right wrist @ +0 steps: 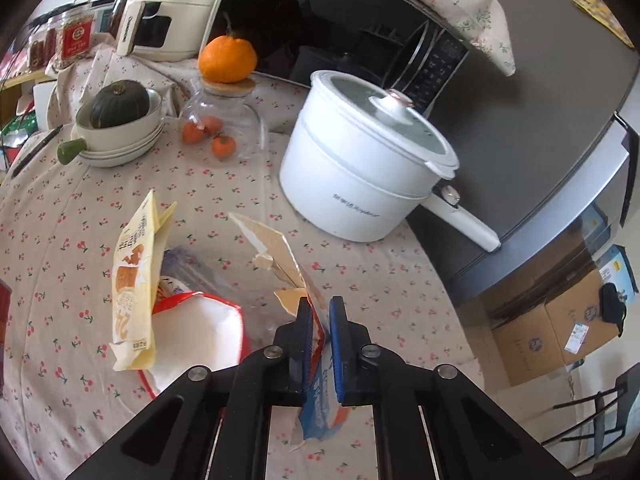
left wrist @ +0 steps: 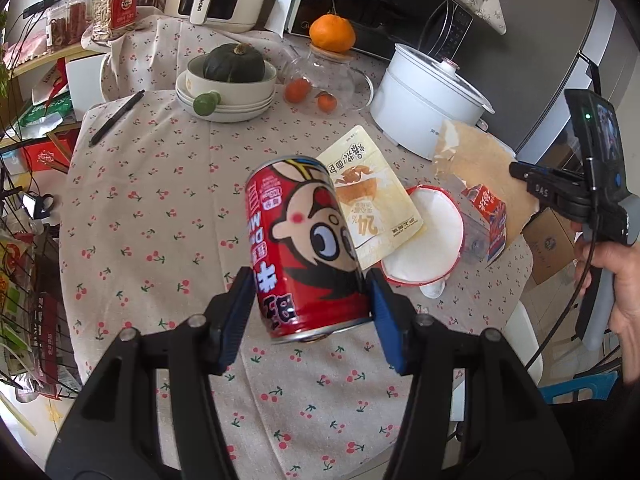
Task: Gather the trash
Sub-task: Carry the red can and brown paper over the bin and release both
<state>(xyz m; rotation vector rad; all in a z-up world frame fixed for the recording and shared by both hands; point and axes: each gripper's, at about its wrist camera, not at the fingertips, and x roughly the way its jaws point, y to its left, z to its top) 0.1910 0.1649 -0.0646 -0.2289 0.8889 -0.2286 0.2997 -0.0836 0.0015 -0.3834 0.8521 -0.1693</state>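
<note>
My left gripper (left wrist: 310,292) is shut on a red drink can (left wrist: 306,248) with a cartoon face, held tilted above the cherry-print tablecloth (left wrist: 160,240). My right gripper (right wrist: 320,320) is shut on the edge of a torn clear and tan plastic bag (right wrist: 280,252) with a red and blue printed part (right wrist: 320,404). Inside that bag sit a yellow snack wrapper (right wrist: 136,280) and a red-rimmed white paper bowl (right wrist: 196,336). The left wrist view shows the wrapper (left wrist: 372,200), the bowl (left wrist: 428,236), the bag (left wrist: 480,168) and the right gripper's body (left wrist: 588,192) at the right.
A white electric pot (right wrist: 360,168) stands behind the bag. A glass jar of small oranges (left wrist: 320,80) with an orange on top, stacked bowls holding a squash (left wrist: 228,84), a pen (left wrist: 116,118), an air fryer and a microwave stand at the back. Cardboard boxes (right wrist: 560,336) sit on the floor.
</note>
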